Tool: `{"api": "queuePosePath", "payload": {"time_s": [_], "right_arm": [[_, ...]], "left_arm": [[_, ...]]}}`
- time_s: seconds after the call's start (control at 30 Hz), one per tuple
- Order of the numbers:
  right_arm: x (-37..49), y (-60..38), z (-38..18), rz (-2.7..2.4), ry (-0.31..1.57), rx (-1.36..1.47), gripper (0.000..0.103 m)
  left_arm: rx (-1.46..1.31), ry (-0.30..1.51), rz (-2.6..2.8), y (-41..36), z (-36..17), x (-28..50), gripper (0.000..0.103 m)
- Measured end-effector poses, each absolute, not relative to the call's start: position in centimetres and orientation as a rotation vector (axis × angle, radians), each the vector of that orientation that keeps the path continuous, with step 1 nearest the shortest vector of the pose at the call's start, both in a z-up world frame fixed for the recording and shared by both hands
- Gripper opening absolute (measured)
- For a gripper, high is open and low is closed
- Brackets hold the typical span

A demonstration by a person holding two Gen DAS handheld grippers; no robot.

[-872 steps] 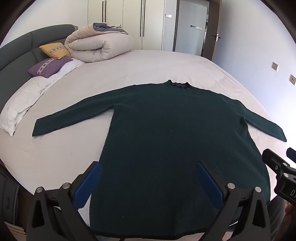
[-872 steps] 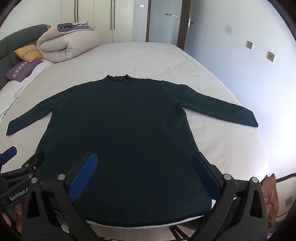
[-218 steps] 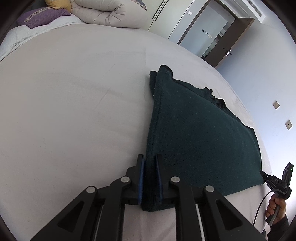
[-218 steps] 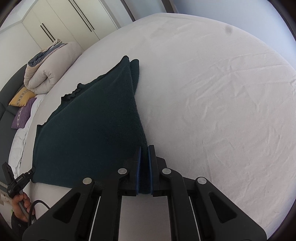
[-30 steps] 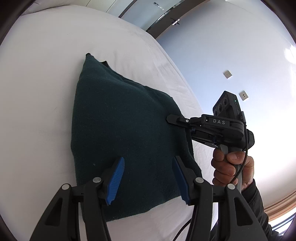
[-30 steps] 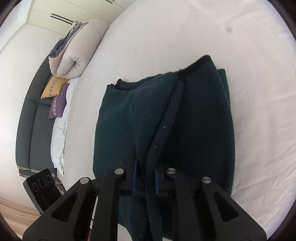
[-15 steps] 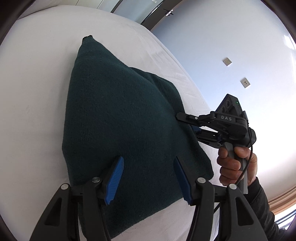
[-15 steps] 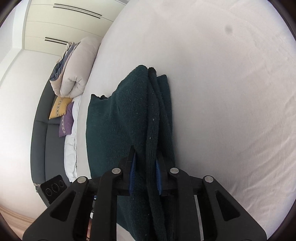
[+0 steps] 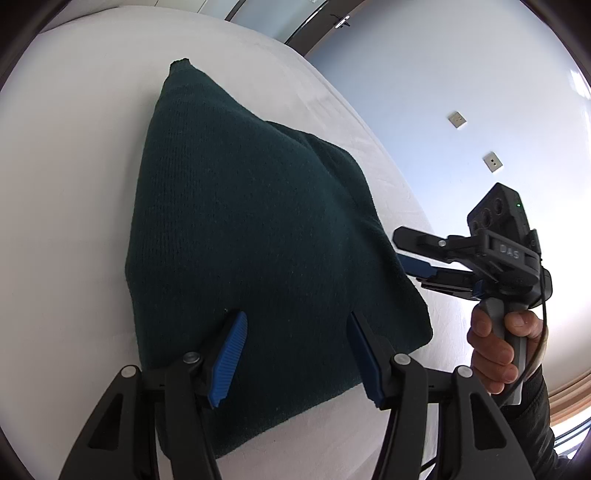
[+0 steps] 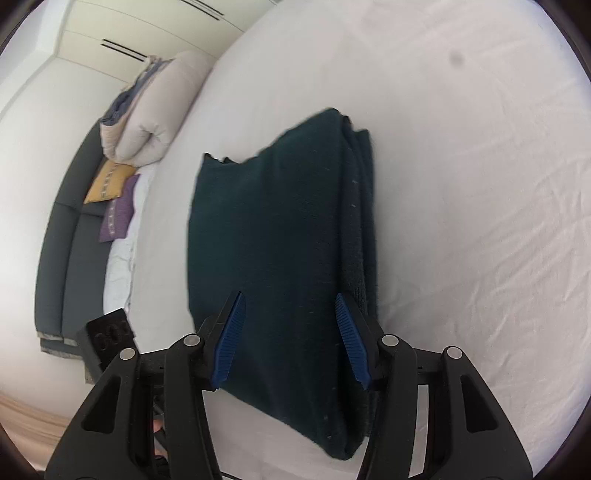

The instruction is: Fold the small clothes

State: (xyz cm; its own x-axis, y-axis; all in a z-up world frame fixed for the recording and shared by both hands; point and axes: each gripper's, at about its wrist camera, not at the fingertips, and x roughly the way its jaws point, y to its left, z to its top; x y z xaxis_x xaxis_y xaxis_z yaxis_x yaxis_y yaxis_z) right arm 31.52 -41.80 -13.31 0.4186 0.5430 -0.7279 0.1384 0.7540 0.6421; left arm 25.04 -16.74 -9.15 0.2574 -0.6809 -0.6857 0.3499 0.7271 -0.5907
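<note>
A dark green sweater (image 9: 251,229) lies folded into a thick rectangle on the white bed (image 9: 66,155). It also shows in the right wrist view (image 10: 280,236), with its stacked layers along the right edge. My left gripper (image 9: 295,354) is open and hovers just above the near edge of the sweater, holding nothing. My right gripper (image 10: 290,336) is open over the sweater's near end, holding nothing. In the left wrist view the right gripper (image 9: 410,254) sits at the sweater's right edge, its jaws apart, held by a hand.
A rolled beige duvet (image 10: 159,107), a yellow pillow (image 10: 109,182) and a purple pillow (image 10: 118,214) lie at the bed's head by the dark headboard (image 10: 62,251). A wall with sockets (image 9: 493,162) and a doorway (image 9: 325,26) lie beyond the bed.
My right gripper has let go of the sweater's edge and opened; the lifted layers have dropped flat into the folded stack. My left gripper has stayed open over the sweater.
</note>
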Motion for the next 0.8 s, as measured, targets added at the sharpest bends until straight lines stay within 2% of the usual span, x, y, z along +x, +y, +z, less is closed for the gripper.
{"api": "queuePosePath", "payload": {"time_s": [0.13, 0.17, 0.3, 0.47, 0.67, 0.8], "right_arm": [[31.5, -41.1, -15.0, 0.291, 1.134, 0.731, 0.050], [31.3, -40.8, -14.9, 0.304, 1.133, 0.725, 0.046], [31.3, -40.1, -14.1, 0.325, 1.129, 0.683, 0.011], [30.0, -41.5, -14.0, 0.277, 1.121, 0.707, 0.009], [27.9, -45.7, -19.9, 0.273, 1.072, 0.965, 0.007], [27.7, -44.2, -17.5, 0.239, 1.059, 0.871, 0.008]], "left_arm": [[-0.340, 1.109, -0.727, -16.7, -9.3, 24.9, 0.059], [-0.342, 1.109, -0.728, -16.6, -9.4, 24.9, 0.059], [-0.354, 1.112, -0.720, -16.5, -9.5, 24.9, 0.060], [-0.311, 1.126, -0.713, -17.1, -9.3, 24.5, 0.060], [-0.232, 1.125, -0.710, -18.5, -9.6, 23.8, 0.060], [-0.240, 1.126, -0.703, -18.1, -9.4, 23.5, 0.060]]}}
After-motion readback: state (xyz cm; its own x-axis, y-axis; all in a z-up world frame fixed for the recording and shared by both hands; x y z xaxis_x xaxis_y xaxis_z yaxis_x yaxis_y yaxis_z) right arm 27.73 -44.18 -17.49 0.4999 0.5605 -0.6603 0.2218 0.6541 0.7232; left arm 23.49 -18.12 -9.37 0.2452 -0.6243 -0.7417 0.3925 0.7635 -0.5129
